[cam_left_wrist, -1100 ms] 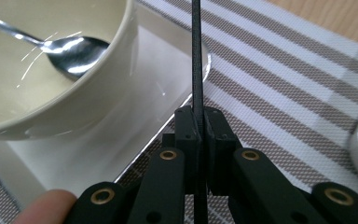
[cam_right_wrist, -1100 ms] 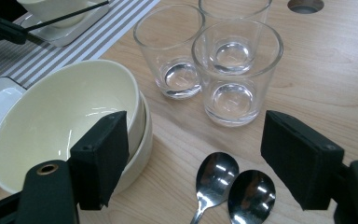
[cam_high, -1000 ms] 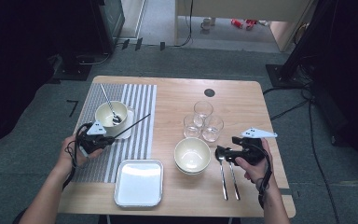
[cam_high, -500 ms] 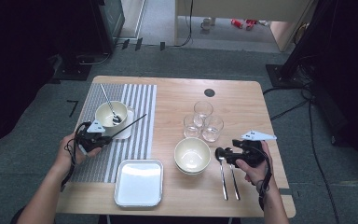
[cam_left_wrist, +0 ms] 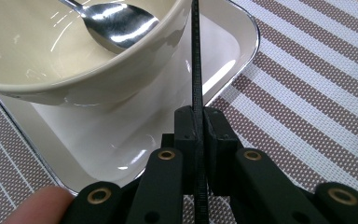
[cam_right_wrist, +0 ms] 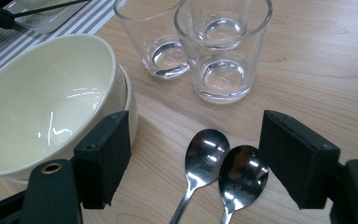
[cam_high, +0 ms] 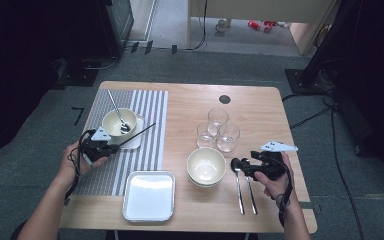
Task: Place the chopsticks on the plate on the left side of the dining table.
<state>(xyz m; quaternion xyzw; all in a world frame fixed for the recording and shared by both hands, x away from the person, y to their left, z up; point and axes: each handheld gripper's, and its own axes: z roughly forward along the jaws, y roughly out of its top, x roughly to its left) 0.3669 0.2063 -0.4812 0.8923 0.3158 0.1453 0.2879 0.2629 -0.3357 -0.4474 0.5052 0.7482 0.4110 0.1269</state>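
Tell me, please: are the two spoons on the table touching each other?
Touching. The right gripper view shows the left spoon and the right spoon with their bowls meeting edge to edge, no wood between them.

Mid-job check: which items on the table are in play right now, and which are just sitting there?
In play:
- left gripper, shut on the black chopstick
- right gripper, open over the two spoons
- bowl with spoon on its small tray

Lying about:
- stacked bowls
- three glasses
- empty tray
- striped mat

- We see a grey carpet floor around the light wooden surface.
- Black cables trail across it at right.
- Dark equipment stands at left; a pale panel beyond.
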